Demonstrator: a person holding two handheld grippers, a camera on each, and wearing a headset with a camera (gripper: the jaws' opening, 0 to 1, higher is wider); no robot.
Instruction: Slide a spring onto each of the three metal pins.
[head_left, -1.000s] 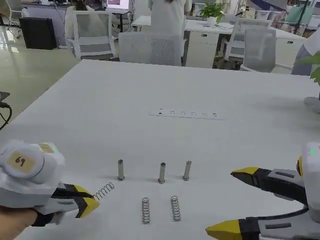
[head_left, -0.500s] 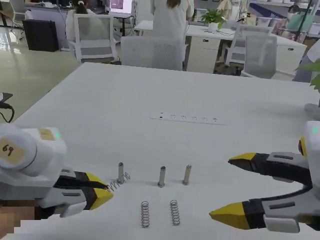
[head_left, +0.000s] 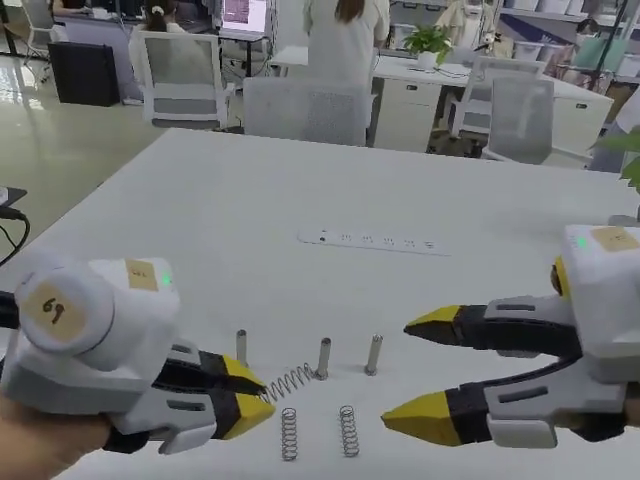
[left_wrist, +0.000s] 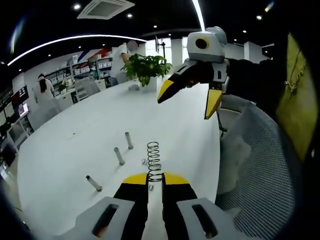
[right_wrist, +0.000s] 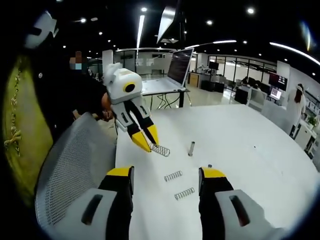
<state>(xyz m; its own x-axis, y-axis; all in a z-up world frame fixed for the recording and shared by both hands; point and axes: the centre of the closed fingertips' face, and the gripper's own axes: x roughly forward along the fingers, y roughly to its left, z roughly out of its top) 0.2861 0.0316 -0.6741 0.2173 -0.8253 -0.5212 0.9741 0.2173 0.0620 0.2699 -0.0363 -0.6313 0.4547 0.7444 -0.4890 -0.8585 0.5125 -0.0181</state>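
three metal pins (head_left: 241, 346), slim and upright, in a row on the white table (head_left: 300, 200). two springs (head_left: 289, 434) lie side by side before them. a third spring (head_left: 288, 382), tilted, is pinched in the left gripper (head_left: 252, 402), its free end by the middle pin (head_left: 324, 358).

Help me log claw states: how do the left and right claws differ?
The left claw is shut on a spring; the right claw is open and empty. The left claw holds its spring's free end near the middle pin; the right claw hangs apart from it. Both are yellow-tipped.
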